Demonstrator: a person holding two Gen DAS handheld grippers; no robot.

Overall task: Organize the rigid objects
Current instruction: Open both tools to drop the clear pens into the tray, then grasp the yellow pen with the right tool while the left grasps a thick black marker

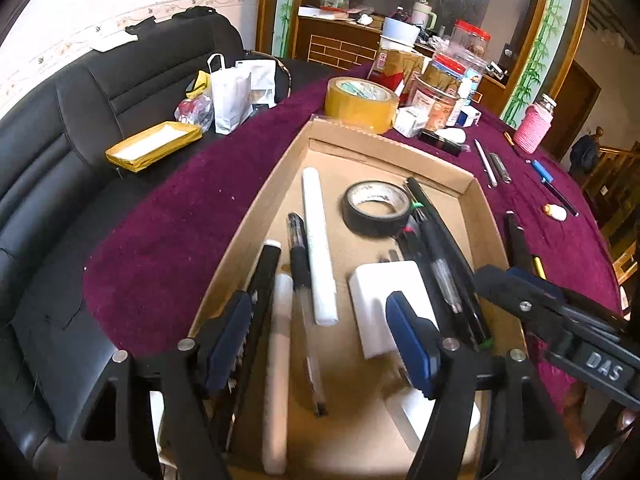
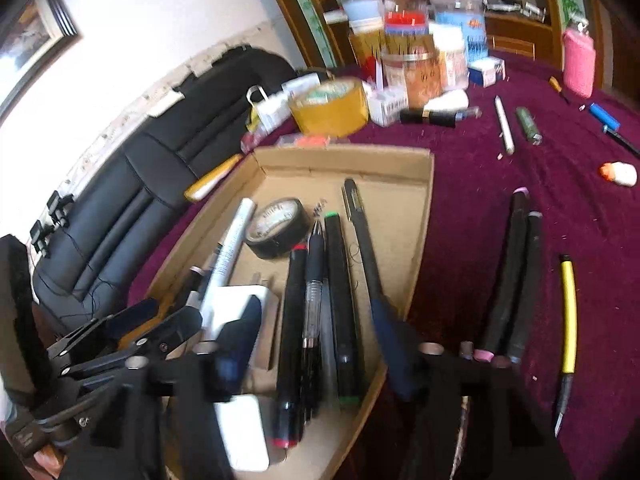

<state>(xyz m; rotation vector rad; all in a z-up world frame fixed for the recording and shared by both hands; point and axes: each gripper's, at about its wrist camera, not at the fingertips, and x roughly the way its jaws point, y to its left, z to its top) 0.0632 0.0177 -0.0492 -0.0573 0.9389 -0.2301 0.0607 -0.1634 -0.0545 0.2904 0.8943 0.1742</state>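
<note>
Where pens lie, claws (image 1: 324, 340) agape above tray (image 1: 448, 168)

We read only one marking for certain: the raised letters "DAS" on the body of the right gripper (image 1: 500, 284), seen at the lower right of the left wrist view. We note printing on the inner core of the black tape (image 1: 376, 208), on the yellow tape (image 1: 360, 104) and on the jars (image 1: 440, 100) at the far end of the table, but all of it is too small or blurred for us to read. The white tube (image 2: 232, 240) carries print likewise illegible.
</note>
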